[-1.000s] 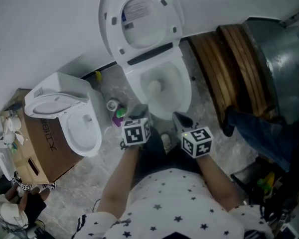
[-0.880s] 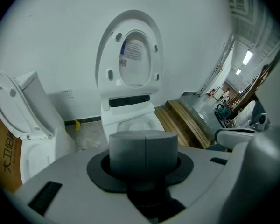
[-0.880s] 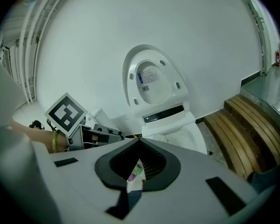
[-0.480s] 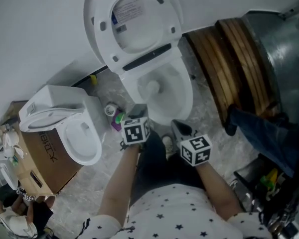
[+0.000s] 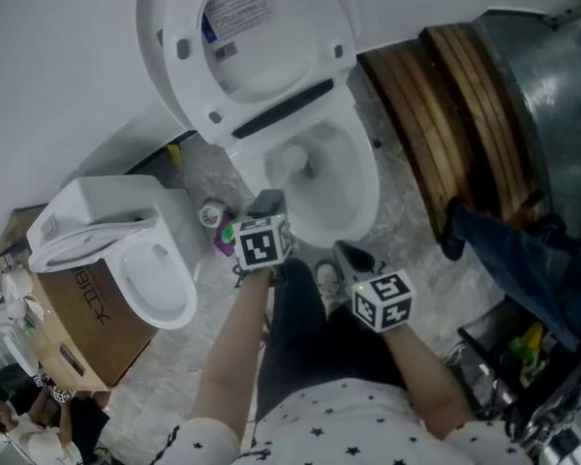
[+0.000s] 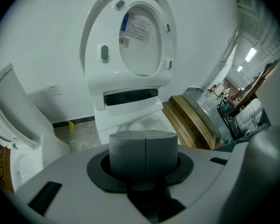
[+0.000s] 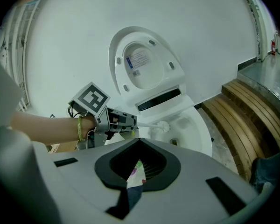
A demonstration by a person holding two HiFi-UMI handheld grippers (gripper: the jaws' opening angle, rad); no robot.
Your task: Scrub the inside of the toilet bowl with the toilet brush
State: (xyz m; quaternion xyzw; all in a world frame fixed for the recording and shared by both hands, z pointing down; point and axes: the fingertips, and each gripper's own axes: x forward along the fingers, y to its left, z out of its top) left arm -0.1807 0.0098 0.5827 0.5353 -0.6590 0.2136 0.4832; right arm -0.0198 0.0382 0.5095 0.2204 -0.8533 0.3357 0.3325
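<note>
The white toilet [image 5: 368, 194] stands with its lid [image 5: 247, 37] raised against the wall. My left gripper [image 5: 268, 200] hovers at the bowl's near-left rim, shut on the toilet brush's thin white handle. The brush head [image 5: 292, 160] sits inside the bowl near the back. In the right gripper view the left gripper [image 7: 130, 121] holds the handle level and the brush head [image 7: 163, 125] reaches over the bowl rim [image 7: 203, 125]. In the left gripper view its grey jaws [image 6: 144, 146] are pressed together. My right gripper [image 5: 351, 253] hangs just in front of the bowl, shut and holding nothing.
A second toilet [image 5: 155, 269] rests on a cardboard box [image 5: 73, 308] at the left. Small bottles [image 5: 223, 223] stand on the floor between the two toilets. Stacked wooden boards [image 5: 445, 114] and a metal drum [image 5: 552, 95] flank the toilet's right side. My legs fill the floor below.
The head view has shifted, so the toilet sits higher and further left. Both grippers stay in front of the bowl; the left one has edged toward the rim with the brush.
</note>
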